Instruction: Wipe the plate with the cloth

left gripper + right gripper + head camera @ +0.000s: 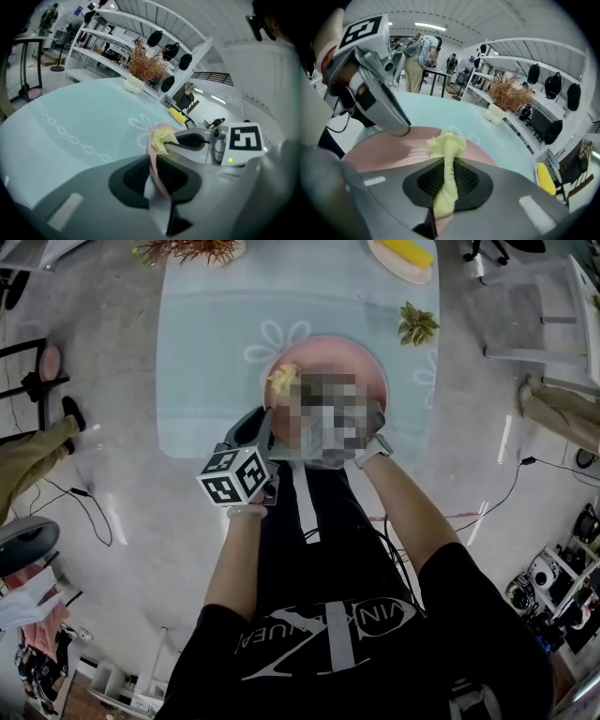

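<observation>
Over the blue-covered table (206, 362), the pink plate (384, 150) is clamped at its rim by your left gripper (152, 176). I judge it stiff, smooth and breakable, so hold the rim firmly. Your right gripper (447, 180) pinches the soft, light yellow cloth (446, 144), which touches the plate.

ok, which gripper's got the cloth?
The right gripper: its jaws are shut on the yellow cloth. The left gripper instead clamps the pink plate by its rim.
</observation>
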`<state>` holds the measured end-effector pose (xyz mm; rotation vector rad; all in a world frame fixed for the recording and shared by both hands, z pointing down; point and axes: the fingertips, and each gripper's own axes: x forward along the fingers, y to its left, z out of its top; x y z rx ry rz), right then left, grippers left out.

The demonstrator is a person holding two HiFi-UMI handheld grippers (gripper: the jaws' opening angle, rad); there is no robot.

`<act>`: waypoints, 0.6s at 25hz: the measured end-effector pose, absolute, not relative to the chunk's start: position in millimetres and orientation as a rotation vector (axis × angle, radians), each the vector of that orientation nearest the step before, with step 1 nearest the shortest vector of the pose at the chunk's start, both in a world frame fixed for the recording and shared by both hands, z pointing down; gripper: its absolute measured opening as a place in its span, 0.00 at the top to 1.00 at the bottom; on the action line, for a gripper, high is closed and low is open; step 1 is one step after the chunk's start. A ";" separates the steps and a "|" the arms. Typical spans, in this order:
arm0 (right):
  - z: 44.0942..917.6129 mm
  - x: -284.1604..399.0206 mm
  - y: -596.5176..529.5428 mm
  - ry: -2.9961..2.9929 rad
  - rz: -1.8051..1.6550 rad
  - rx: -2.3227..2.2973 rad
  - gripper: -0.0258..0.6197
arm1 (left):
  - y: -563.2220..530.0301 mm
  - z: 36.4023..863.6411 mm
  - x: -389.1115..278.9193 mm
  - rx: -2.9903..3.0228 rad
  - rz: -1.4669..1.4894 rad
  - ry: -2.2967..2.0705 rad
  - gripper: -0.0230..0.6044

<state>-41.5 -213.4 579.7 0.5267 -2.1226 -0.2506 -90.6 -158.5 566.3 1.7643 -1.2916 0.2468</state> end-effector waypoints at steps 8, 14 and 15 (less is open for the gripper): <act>581.4 -22.0 -252.5 -2.004 -0.326 0.580 0.90 | -157.7 566.6 -89.9 1.770 0.286 -1.302 0.96; 581.8 10.7 -267.5 -1.922 -0.283 0.674 0.90 | -157.0 565.6 -88.8 1.775 0.295 -1.301 0.96; 582.4 16.5 -268.3 -1.907 -0.273 0.688 0.90 | -157.1 566.0 -88.4 1.776 0.295 -1.299 0.96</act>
